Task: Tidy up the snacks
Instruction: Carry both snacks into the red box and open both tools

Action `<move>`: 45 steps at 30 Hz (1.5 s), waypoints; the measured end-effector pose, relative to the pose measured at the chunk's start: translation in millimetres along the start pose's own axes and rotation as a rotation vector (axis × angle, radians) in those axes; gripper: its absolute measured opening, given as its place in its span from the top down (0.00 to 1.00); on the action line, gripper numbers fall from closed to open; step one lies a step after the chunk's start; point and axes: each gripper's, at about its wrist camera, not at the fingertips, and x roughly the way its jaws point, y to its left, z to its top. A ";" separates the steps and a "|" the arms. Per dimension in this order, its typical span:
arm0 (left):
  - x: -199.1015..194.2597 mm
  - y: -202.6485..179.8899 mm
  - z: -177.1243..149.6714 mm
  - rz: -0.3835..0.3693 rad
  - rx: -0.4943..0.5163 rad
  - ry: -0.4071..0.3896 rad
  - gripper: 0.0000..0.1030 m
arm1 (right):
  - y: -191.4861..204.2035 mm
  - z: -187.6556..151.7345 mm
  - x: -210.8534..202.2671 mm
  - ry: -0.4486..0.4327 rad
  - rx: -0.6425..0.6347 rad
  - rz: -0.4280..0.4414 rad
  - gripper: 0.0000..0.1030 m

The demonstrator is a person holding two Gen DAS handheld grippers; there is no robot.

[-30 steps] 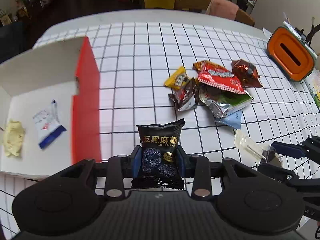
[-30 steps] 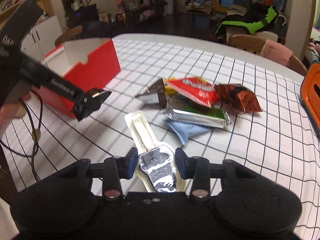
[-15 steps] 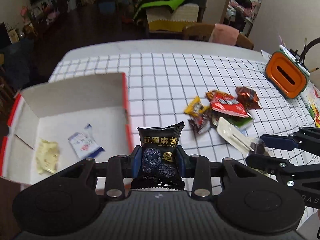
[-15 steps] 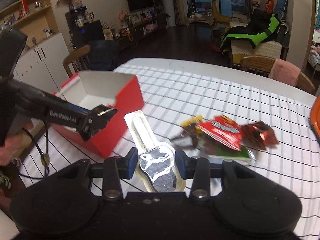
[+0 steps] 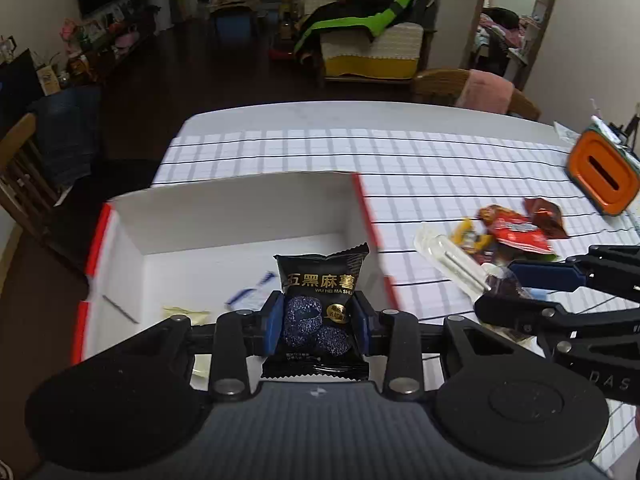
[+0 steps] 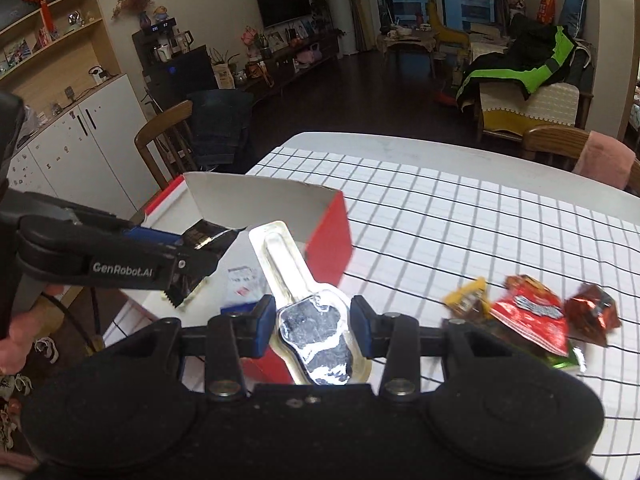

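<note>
living room behind: dark floor, a sofa with a green and black jacket (image 5: 360,12), wooden chairs at the far table edge. the work surface is a white table (image 5: 420,160) under a cloth printed with a black grid.

my left gripper (image 5: 318,322) is clamped on a black snack packet (image 5: 320,300): glossy film, serrated top and bottom edges, gold lettering, a printed picture of dark speckled balls. blue pads press both sides. it is held upright over the near part of the box.

my right gripper (image 6: 312,328) is clamped on a clear blister pack (image 6: 296,292): rigid translucent plastic, narrow long neck widening to a rounded body backed with crinkled silver foil. it hangs over the box's right wall.

the box (image 5: 240,216) is open-topped cardboard, red outside, plain white inside, rectangular, at the left of the table. inside, on the floor: a white and blue sachet (image 5: 250,294), blurred, and a pale yellow soft packet (image 5: 186,312). other contents i cannot tell; my own body hides the near part.

loose pile at the right on the cloth, well apart from the box: a yellow wrapper (image 6: 466,296), a red crinkled bag (image 6: 536,320) lying over a green-edged packet, a brown-red foil packet (image 6: 592,312).

an orange rounded holder with a slot (image 5: 604,172) stands at the far right.
</note>
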 end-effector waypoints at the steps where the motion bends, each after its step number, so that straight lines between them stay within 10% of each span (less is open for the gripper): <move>1: 1.2 7.1 0.7 0.005 -0.002 0.002 0.66 | 4.1 2.8 4.9 0.004 0.004 -0.001 0.61; 23: 45.4 122.7 2.9 0.066 -0.002 0.068 0.66 | 85.3 48.4 123.5 0.123 -0.069 -0.071 0.61; 45: 101.4 110.7 12.5 0.112 0.118 0.275 0.66 | 94.4 41.0 196.6 0.294 -0.154 -0.139 0.61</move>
